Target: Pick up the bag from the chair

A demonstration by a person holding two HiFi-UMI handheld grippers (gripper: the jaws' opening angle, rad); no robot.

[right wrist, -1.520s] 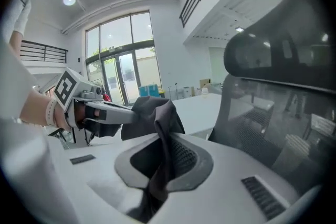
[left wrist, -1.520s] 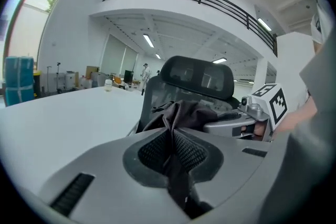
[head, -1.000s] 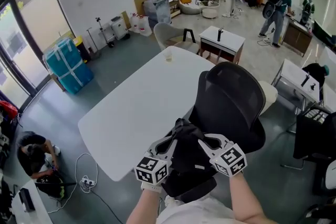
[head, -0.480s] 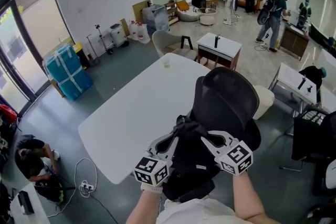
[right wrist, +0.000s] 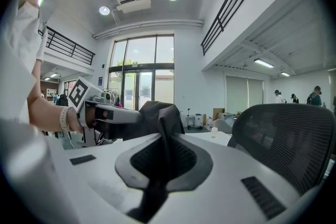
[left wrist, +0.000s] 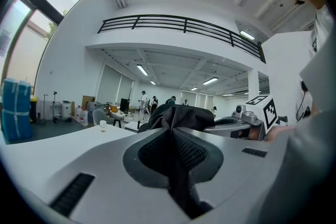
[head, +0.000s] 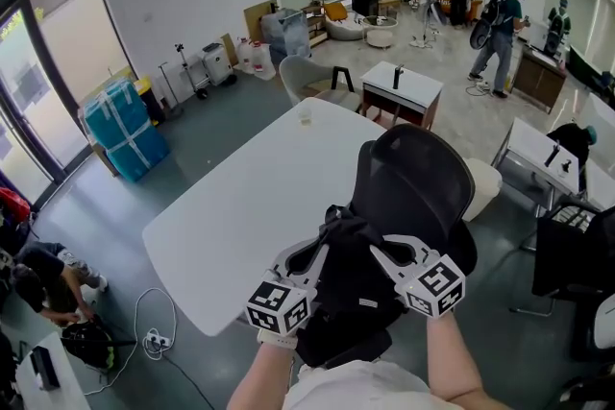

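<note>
A black fabric bag [head: 348, 278] hangs bunched between my two grippers, over the seat of a black mesh office chair [head: 415, 176]. My left gripper [head: 315, 256] is shut on a fold of the bag's top from the left. From the right, my right gripper [head: 381, 254] is shut on the same bunched top. In the left gripper view the fabric [left wrist: 176, 118] is pinched between the jaws of the left gripper [left wrist: 170, 132], with the right gripper [left wrist: 239, 124] just beyond. In the right gripper view the bag [right wrist: 160, 113] is clamped in the right gripper [right wrist: 163, 136], and the chair back [right wrist: 291, 136] stands to the right.
A white table [head: 259, 197] lies left of the chair, with a small cup [head: 305, 118] at its far end. A blue wrapped bundle [head: 120, 125] stands by the windows. A person [head: 43, 278] crouches on the floor at bottom left near cables. More desks and people fill the far right.
Both grippers, still shut on the bag, have risen slightly and the right one has shifted a little to the right. The crouching person at bottom left has moved.
</note>
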